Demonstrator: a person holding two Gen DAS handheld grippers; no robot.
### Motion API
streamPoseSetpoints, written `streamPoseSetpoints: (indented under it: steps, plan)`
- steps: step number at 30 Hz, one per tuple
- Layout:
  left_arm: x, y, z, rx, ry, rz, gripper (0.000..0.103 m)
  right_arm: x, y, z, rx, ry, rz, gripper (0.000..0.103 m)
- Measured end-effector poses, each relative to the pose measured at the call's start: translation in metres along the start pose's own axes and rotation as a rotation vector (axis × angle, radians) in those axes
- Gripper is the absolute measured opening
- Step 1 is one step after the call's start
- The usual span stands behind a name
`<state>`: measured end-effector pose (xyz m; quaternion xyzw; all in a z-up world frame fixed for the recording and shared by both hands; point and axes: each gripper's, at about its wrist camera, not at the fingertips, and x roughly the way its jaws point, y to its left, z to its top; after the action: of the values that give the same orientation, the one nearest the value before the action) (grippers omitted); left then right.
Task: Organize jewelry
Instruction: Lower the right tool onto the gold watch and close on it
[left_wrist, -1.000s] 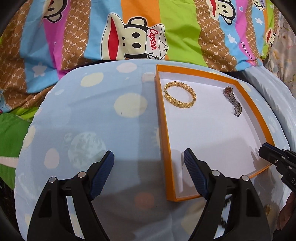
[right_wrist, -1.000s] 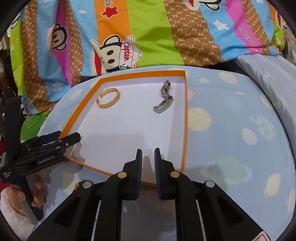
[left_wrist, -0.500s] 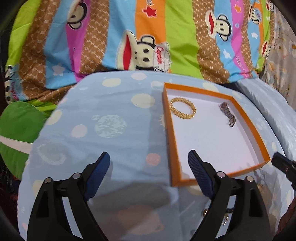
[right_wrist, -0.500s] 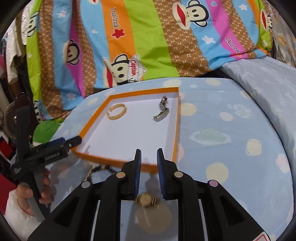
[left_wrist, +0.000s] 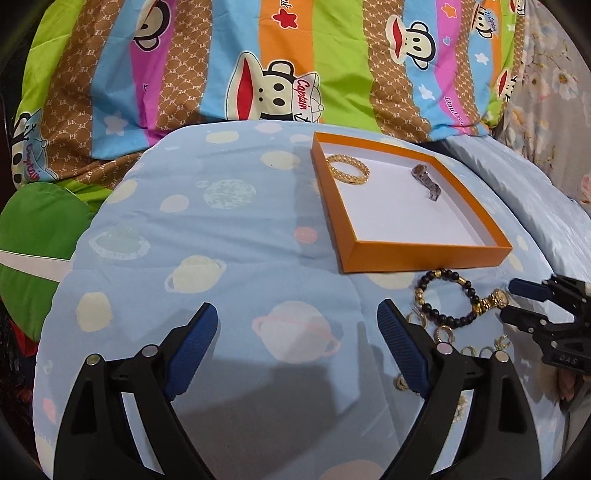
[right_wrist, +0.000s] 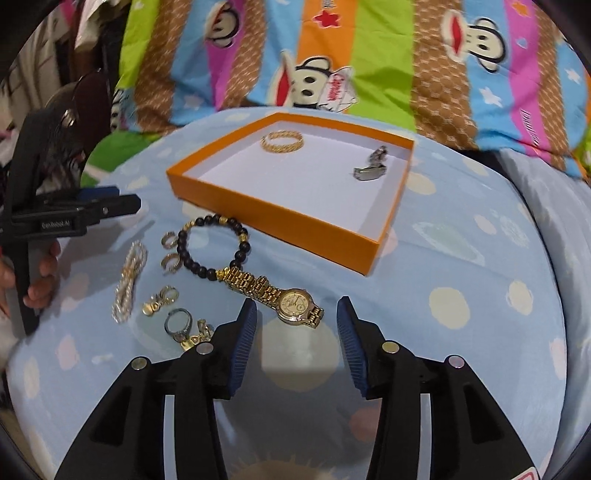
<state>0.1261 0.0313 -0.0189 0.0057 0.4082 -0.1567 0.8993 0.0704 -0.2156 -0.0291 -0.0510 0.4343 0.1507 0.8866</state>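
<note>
In the left wrist view, the left gripper (left_wrist: 297, 347) hangs over the light blue bedcover with pale planets and dots (left_wrist: 229, 236). Its blue-padded jaws are spread wide and hold nothing. Further up and to the right lies the shallow orange cardboard tray with a white floor (left_wrist: 424, 254). Inside it, near the far left corner, rests the gold woven bangle (left_wrist: 348, 169), and near the far right side lies the silver metal wristwatch (left_wrist: 426, 181), apart from the bangle. Just in front of the tray's near wall lies the black bead bracelet with gold beads (left_wrist: 445, 295), and several small gold pieces lie below it on the cover. The right gripper (left_wrist: 517, 301) enters from the right edge, its tips beside the bracelet. Behind everything is the striped cartoon monkey quilt (left_wrist: 280, 66).

In the right wrist view, the right gripper (right_wrist: 297, 332) has its jaws clearly apart, with nothing between them. The gold wristwatch with a round pale dial (right_wrist: 284, 297) lies on the bedcover just ahead of the tips, its band touching the bead bracelet (right_wrist: 214, 247). Left of these are the pale gold chain (right_wrist: 129, 280), gold hoop earrings (right_wrist: 170, 251) and a ring with a stone (right_wrist: 178, 322). The tray (right_wrist: 295, 225) sits beyond them, holding the bangle (right_wrist: 282, 142) and the silver watch (right_wrist: 371, 166). The left gripper (right_wrist: 125, 201) shows at the left edge, seen side on.
</note>
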Motion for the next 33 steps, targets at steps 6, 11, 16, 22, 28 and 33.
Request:
streamPoseSetpoints:
  steps: [6,11,16,22,28,33]
  plan:
    - [-0.002,0.0,-0.005,-0.008,0.013,-0.013,0.086,0.01,-0.002,0.009,-0.025,0.016,0.045,0.042]
    - [-0.009,-0.001,-0.013,-0.026,0.023,-0.034,0.086,0.002,0.001,-0.002,0.047,0.007,0.03,0.024]
    - [-0.019,-0.009,-0.028,-0.033,0.041,-0.066,0.086,-0.012,0.006,-0.019,0.16,-0.01,-0.003,0.022]
    - [-0.023,-0.033,-0.039,-0.003,0.063,-0.089,0.086,-0.021,0.005,-0.032,0.282,-0.032,-0.022,0.021]
    - [-0.017,-0.061,-0.041,0.035,0.084,-0.058,0.086,-0.02,0.006,-0.032,0.291,-0.032,-0.032,0.022]
    - [-0.009,-0.07,-0.036,0.033,0.091,0.032,0.085,-0.02,0.006,-0.032,0.298,-0.033,-0.024,0.022]
